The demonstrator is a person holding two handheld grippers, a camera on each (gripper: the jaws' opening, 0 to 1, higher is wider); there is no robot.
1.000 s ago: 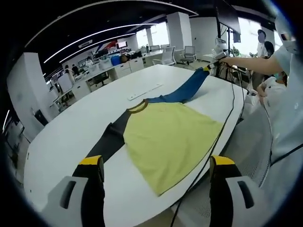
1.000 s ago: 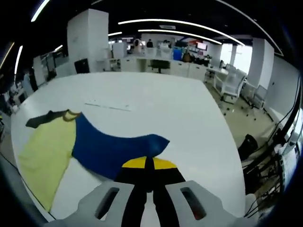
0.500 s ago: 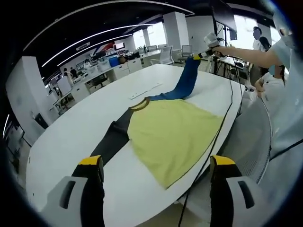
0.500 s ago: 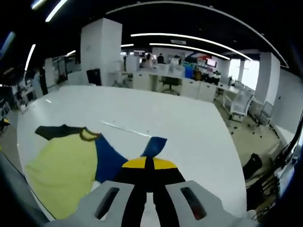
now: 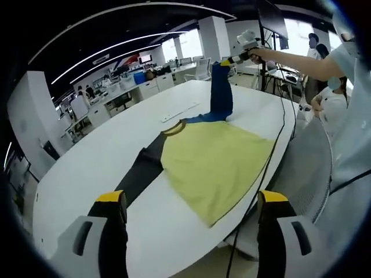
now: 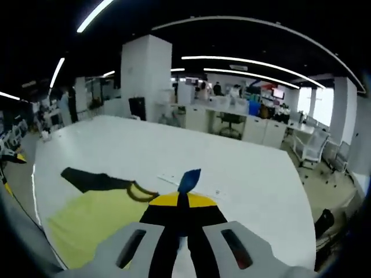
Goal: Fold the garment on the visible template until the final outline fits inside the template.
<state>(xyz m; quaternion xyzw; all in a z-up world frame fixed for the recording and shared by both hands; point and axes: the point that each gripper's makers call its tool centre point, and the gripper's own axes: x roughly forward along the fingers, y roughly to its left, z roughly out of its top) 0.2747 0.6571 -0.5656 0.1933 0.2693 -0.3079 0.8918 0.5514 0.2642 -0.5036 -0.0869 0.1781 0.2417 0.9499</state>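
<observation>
In the left gripper view the left tool hangs over the near edge of the white tabletop, its jaws wide apart with nothing between them; I judge it is waiting its turn while the other hand makes the fold. Just past it, at about 12 o'clock, the shirt lies flat: yellow body in the middle, black sleeve stretched toward 9 o'clock, collar beyond. A thin cable runs along the shirt's 3 o'clock side, over the tabletop edge.

Up at 1 o'clock the right tool holds the blue sleeve by its tip, lifted so the cloth hangs nearly straight down to the shoulder. Raised like that, the sleeve clears the surface and can, I think, be carried across the yellow body to narrow the outline.

In the right gripper view the right tool has its jaws pressed together on the blue sleeve, whose end pokes out above them at 12 o'clock. The shirt sits below at 8 o'clock, black sleeve toward 10.

I cannot make out a template outline on the tabletop. No containers are in sight.
</observation>
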